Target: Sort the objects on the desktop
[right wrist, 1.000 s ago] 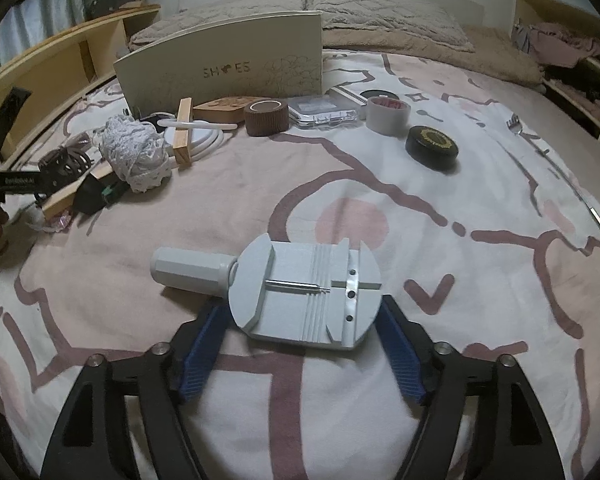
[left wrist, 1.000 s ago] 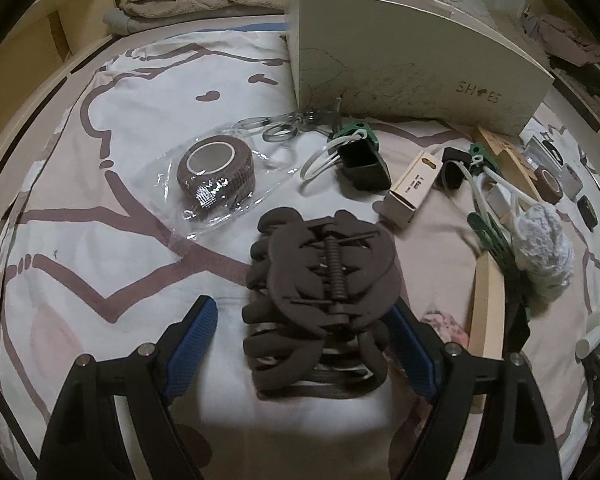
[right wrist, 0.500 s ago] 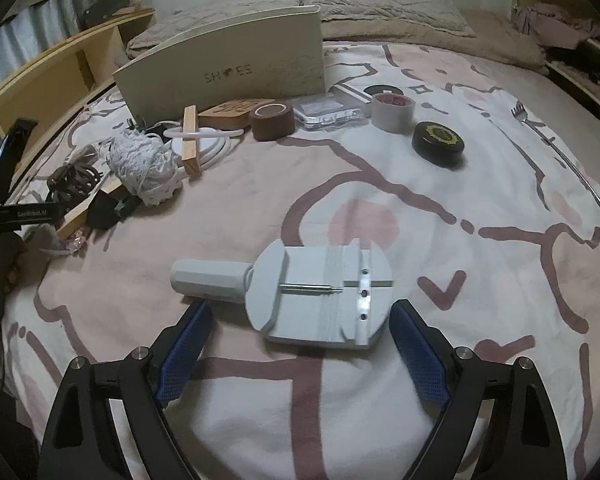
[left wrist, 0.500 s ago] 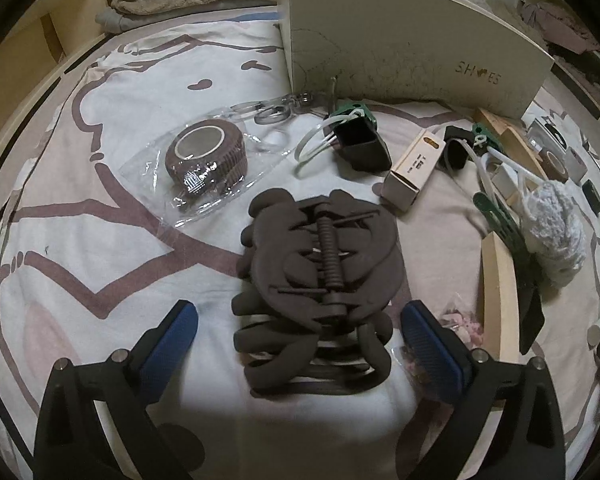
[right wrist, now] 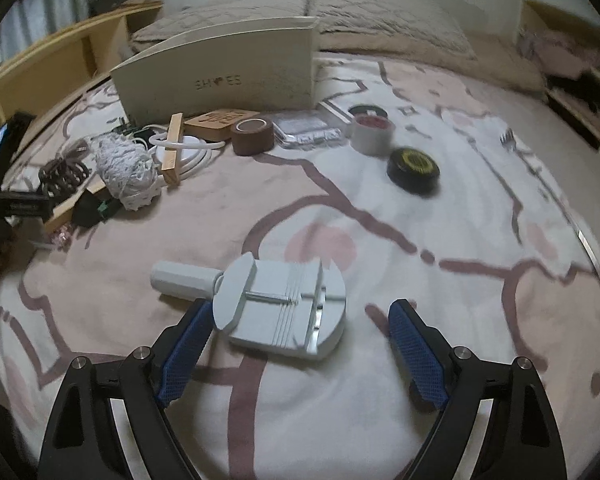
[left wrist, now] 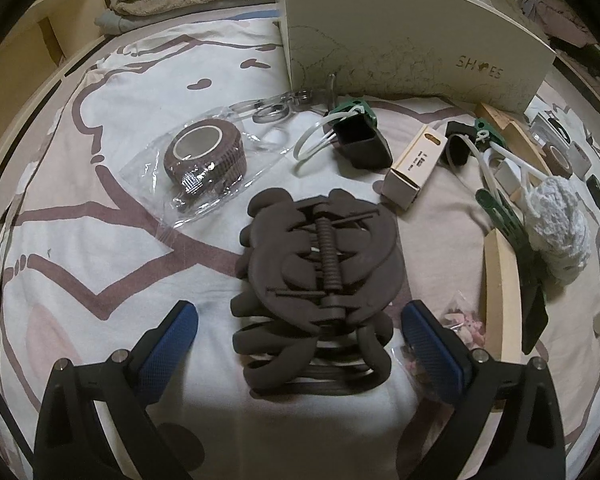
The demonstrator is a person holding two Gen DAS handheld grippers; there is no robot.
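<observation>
Left gripper (left wrist: 300, 344) wide, straddling hair claw (left wrist: 320, 280); right gripper (right wrist: 300, 344) closing, loose around grey tool (right wrist: 280, 304).

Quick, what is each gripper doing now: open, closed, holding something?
Left gripper: open, around the hair claw clip.
Right gripper: closing, watch tool between, not gripped.

Our left tool (left wrist: 300, 344) now stands wider around the brown hair claws (left wrist: 320, 280), pads clear. Our right tool (right wrist: 300, 344) has let the grey watch tool (right wrist: 276, 304) go; its left pad sits beside it.
</observation>
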